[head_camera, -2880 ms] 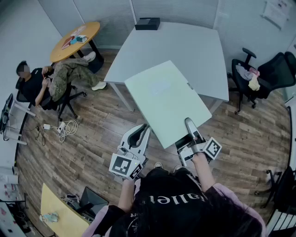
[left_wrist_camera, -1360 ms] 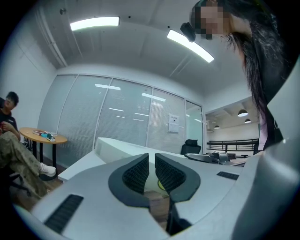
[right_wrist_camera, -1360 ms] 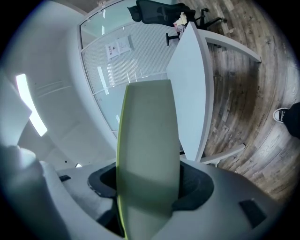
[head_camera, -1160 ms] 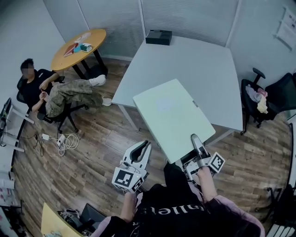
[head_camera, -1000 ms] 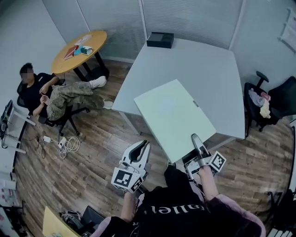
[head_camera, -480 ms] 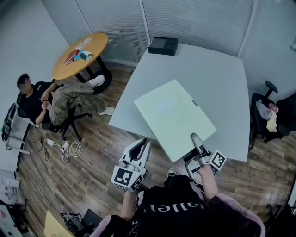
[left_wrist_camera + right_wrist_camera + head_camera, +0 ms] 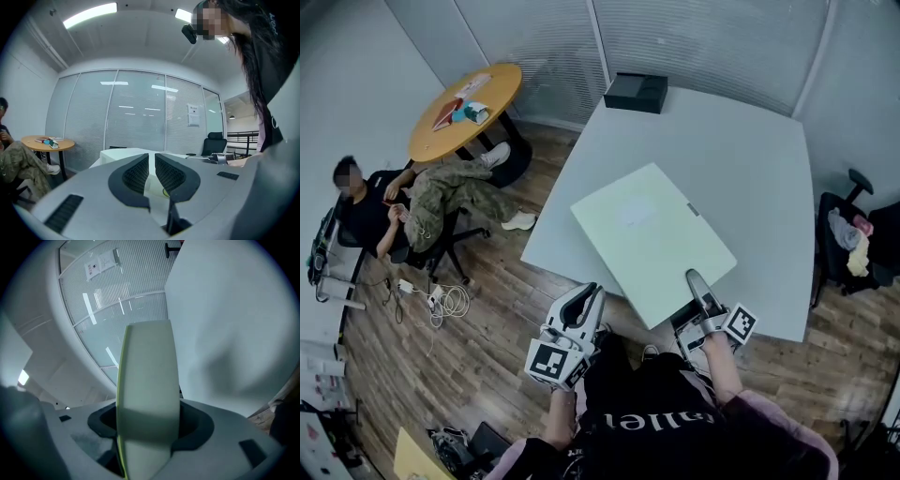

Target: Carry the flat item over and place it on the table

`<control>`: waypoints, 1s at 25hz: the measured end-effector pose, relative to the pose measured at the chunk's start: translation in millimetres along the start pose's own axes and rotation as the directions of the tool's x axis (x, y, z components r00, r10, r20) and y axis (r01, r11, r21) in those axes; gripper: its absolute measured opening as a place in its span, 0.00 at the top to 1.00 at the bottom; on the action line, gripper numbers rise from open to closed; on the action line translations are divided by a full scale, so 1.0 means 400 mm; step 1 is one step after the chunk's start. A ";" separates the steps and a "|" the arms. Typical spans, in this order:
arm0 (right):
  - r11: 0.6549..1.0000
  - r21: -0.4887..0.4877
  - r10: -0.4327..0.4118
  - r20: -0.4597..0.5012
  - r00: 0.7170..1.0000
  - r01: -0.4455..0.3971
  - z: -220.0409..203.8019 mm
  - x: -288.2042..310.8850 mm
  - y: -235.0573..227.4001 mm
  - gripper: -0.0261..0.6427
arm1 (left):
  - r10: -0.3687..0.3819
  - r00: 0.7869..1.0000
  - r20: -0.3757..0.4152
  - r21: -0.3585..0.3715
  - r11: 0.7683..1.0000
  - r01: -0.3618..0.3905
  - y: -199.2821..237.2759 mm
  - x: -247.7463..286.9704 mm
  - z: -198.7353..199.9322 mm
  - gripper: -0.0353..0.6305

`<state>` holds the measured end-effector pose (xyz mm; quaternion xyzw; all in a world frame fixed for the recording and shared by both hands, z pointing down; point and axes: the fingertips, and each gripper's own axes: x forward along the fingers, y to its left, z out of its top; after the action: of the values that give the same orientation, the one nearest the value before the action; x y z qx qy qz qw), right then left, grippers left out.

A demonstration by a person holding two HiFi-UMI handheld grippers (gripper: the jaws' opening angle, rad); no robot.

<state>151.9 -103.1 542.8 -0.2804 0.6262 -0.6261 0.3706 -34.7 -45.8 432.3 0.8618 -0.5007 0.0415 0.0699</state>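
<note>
At the far left of the head view, a seated person [image 7: 367, 202] stretches both legs toward the base of a round wooden table [image 7: 469, 103] in the upper left, where a few small items lie. A loose coil of white cable [image 7: 441, 300] sits on the plank floor [image 7: 487, 281] below.

Lower centre, the left gripper [image 7: 589, 295] hangs over the floor just left of the board's near edge, apart from it. In the left gripper view its ribbed pads [image 7: 136, 174] are drawn together with only a thin slit between them and nothing inside.

In mid-frame, a pale green flat board [image 7: 652, 239] lies across the near left part of the large grey table [image 7: 741, 159], its nearest corner jutting past the table's edge over the floor. Whether it rests on the tabletop or is carried just above it cannot be told.

The right gripper [image 7: 698, 286] is clamped on the board's lower right edge. In the right gripper view the board fills the space between the jaws, which press on both faces.

A black box [image 7: 636, 92] stands at the table's far corner. At the right edge of the frame is a dark office chair [image 7: 877, 234] with bundled cloth on it.
</note>
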 end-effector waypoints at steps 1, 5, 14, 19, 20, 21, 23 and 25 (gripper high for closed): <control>1.000 -0.001 -0.003 0.001 1.000 0.003 0.005 0.008 -0.003 0.53 | -0.002 1.000 0.001 -0.001 1.000 0.002 0.006 0.009 -0.002 0.86; 1.000 -0.008 -0.019 0.012 1.000 0.019 0.016 0.048 -0.015 0.53 | -0.014 1.000 -0.002 -0.010 1.000 0.014 0.047 0.046 -0.005 0.86; 0.998 -0.031 -0.061 0.059 0.996 0.063 0.052 0.234 -0.057 0.53 | -0.066 0.998 0.004 -0.008 0.998 0.067 0.237 0.175 0.025 0.86; 0.995 -0.012 -0.099 0.099 0.990 0.101 0.079 0.356 -0.092 0.53 | -0.101 0.995 0.005 -0.005 0.995 0.101 0.348 0.247 0.059 0.86; 0.994 -0.011 -0.108 0.105 0.989 0.110 0.084 0.381 -0.101 0.53 | -0.106 0.994 0.003 -0.006 0.994 0.106 0.368 0.258 0.062 0.86; 0.993 -0.012 -0.119 0.110 0.987 0.121 0.091 0.405 -0.110 0.53 | -0.111 0.994 -0.001 -0.008 0.994 0.111 0.387 0.268 0.064 0.86; 0.990 -0.013 -0.139 0.122 0.983 0.142 0.105 0.451 -0.128 0.53 | -0.120 0.993 -0.009 -0.016 0.993 0.119 0.424 0.286 0.063 0.86; 0.988 -0.007 -0.153 0.135 0.979 0.156 0.116 0.500 -0.143 0.53 | -0.125 0.992 -0.020 -0.025 0.992 0.124 0.462 0.300 0.057 0.86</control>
<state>69.8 -296.3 579.8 -0.3728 0.5817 -0.6271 0.3596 -135.8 -242.7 441.3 0.8900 -0.4456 0.0404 0.0881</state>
